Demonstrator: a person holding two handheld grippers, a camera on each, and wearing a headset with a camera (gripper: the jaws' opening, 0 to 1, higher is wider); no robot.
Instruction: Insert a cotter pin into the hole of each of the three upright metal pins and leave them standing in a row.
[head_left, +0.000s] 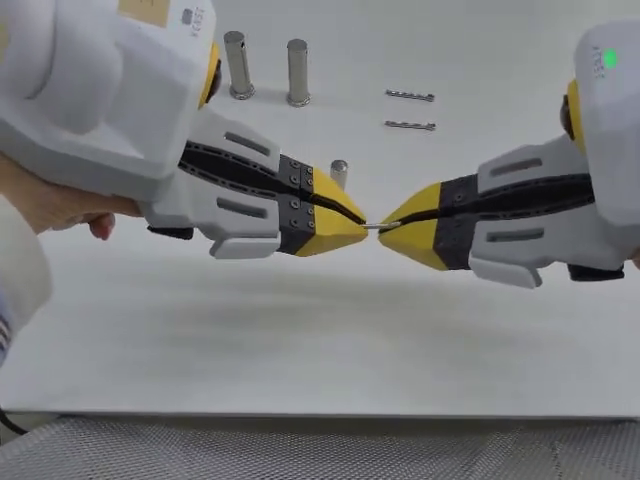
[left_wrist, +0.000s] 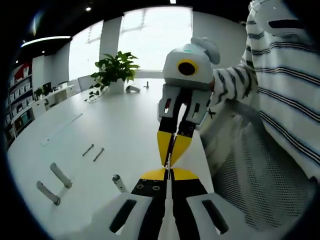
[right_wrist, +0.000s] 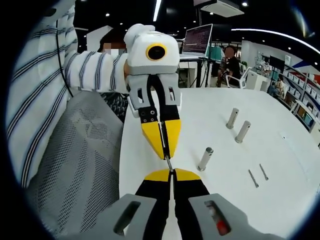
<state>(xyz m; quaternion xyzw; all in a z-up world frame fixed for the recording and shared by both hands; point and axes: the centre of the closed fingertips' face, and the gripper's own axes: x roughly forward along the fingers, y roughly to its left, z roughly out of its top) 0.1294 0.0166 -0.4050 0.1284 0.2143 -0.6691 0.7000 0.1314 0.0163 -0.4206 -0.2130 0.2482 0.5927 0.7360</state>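
A thin cotter pin hangs in the air between my two grippers, which meet tip to tip above the white table. My left gripper is shut on one end and my right gripper is shut on the other. The same pin bridges the yellow tips in both gripper views. Two upright metal pins stand at the back. A third metal pin stands just behind the left gripper, half hidden by it. Two more cotter pins lie flat at the back right.
The table's front edge runs close below the grippers, with a grey mesh chair beneath it. A potted plant stands at the table's far end. A person in a striped sleeve holds the grippers.
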